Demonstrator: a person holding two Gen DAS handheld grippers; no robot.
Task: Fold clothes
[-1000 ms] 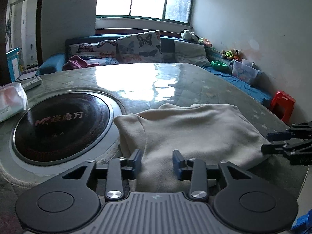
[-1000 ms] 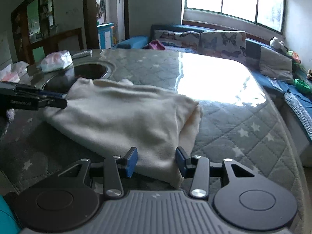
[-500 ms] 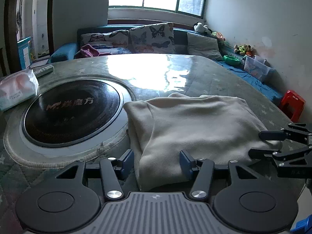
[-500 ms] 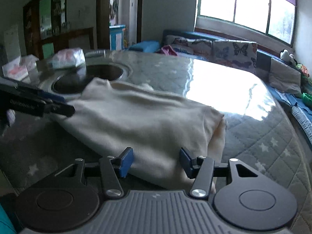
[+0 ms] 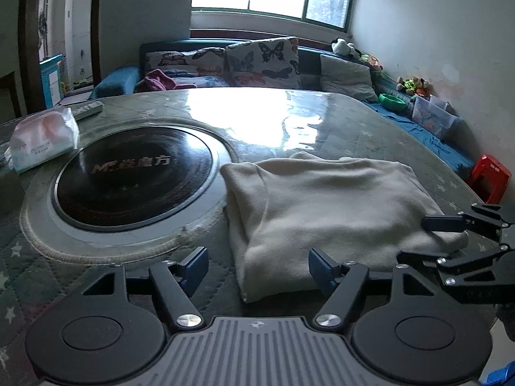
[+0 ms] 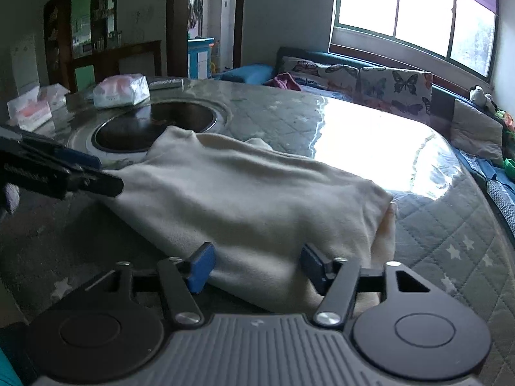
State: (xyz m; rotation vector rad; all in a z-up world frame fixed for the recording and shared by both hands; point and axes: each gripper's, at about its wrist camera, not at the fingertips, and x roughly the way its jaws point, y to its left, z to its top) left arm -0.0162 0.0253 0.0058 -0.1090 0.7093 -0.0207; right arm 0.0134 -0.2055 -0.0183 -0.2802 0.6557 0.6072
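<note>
My left claw point(image 5: 257, 265) hangs released, its blue-padded fingers spread wide just above the near edge of the folded cream fleece garment point(image 5: 325, 212), gripping nothing. That garment lies flat on the round counter point(image 5: 354, 122), which wears a grey quilted star-print cover under a glossy clear sheet, and its left edge sits just beside the black round induction hob point(image 5: 132, 177) set into the counter's middle. My right claw point(image 6: 254, 265) is likewise released, fingers apart on either side of the garment's near folded edge, the cloth lying between the pads without being pinched. From the left wrist view I see my right claw coming in at the garment's right corner, its two black fingers parted with cloth between them. From the right wrist view my left claw reaches the garment's left corner. A soft pack of tissues in white and pink wrap point(image 5: 43, 141) rests on the counter beyond the hob, well apart from the garment. Butterfly-print cushions point(image 5: 262, 59) line the blue sofa under the window.
</note>
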